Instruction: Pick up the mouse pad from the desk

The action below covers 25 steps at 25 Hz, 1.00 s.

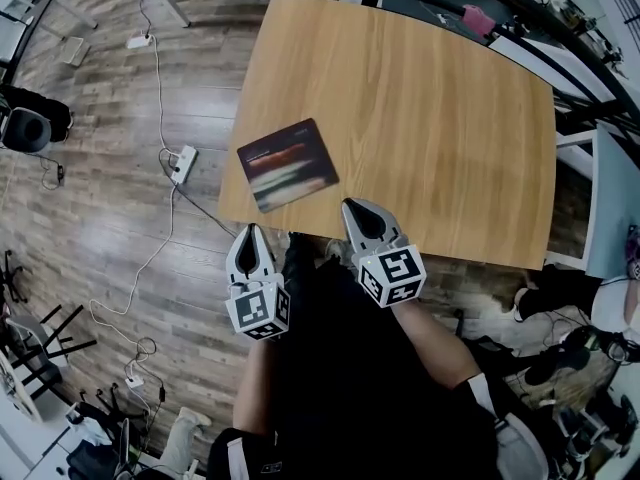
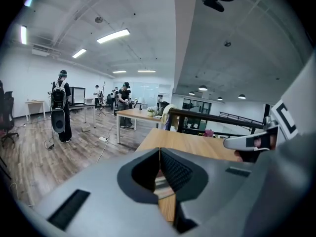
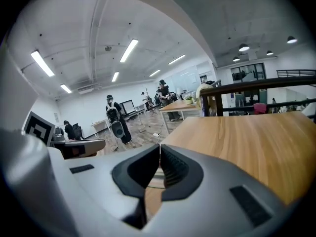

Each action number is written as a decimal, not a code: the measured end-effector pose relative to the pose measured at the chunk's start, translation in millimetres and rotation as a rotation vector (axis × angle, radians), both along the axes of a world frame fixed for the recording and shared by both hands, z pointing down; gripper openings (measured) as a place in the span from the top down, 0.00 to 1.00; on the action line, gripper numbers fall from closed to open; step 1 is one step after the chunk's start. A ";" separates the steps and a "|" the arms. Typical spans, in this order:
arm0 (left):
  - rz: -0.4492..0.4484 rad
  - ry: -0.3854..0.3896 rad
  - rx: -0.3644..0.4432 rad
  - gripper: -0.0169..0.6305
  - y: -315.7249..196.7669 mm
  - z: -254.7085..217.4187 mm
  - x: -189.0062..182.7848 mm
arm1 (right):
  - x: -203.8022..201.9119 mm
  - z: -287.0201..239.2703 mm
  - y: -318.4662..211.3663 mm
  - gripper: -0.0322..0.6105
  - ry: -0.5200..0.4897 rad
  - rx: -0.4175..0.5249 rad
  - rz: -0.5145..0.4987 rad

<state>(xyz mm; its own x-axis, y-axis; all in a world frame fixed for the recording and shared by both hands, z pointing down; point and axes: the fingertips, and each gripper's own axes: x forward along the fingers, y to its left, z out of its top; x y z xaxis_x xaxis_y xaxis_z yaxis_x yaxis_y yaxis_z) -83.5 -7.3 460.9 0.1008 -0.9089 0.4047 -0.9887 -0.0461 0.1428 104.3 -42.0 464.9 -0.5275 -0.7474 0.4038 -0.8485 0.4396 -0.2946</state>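
Mouse pad first: it lies flat on the desk, close to the desk's near-left corner and a little askew to the desk's edges. Nothing rests on it or touches it.

We judge the step in hand to be the approach, with the pick-up itself not yet begun. The left gripper hangs just off the desk's near-left corner, over the floor. The right gripper has its tip at the desk's near edge, and both are apart from the pad. Each claw is closed, jaw against jaw, with nothing held.

The next move, as we read it, calls for one claw to open and come in low toward the pad's near border. The pad is thin and lies flush on the desk, so a jaw will have little to catch. Since it lies so near the desk's edge, we could draw it until a border overhangs and then pinch that border. Pressing down too hard would likely just push the pad along the wood.

The rest of the desk is bare, except for a small pink thing by its far-right edge, well apart from the pad. A black rail runs behind the desk's far side. On the floor left of the desk lie a white power strip and its cables. We see nothing standing in the way.
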 end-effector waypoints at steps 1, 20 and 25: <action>0.002 0.001 -0.008 0.94 -5.6 5.4 -1.4 | -1.7 5.1 -5.6 0.90 0.003 -0.008 0.003; 0.084 0.040 -0.256 0.94 -88.1 128.7 -31.1 | -34.5 108.8 -89.2 0.90 0.109 -0.196 0.017; 0.096 0.072 -0.328 0.93 -100.3 160.8 -31.6 | -40.0 141.7 -100.0 0.90 0.132 -0.261 0.009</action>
<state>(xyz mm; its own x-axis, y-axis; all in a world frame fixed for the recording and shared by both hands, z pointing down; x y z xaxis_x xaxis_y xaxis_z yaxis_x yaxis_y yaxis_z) -115.0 -107.6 621.7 0.2185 -0.7164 0.6626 -0.9690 -0.0789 0.2342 64.2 -142.0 606.7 -0.4515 -0.6133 0.6481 -0.8905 0.3561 -0.2833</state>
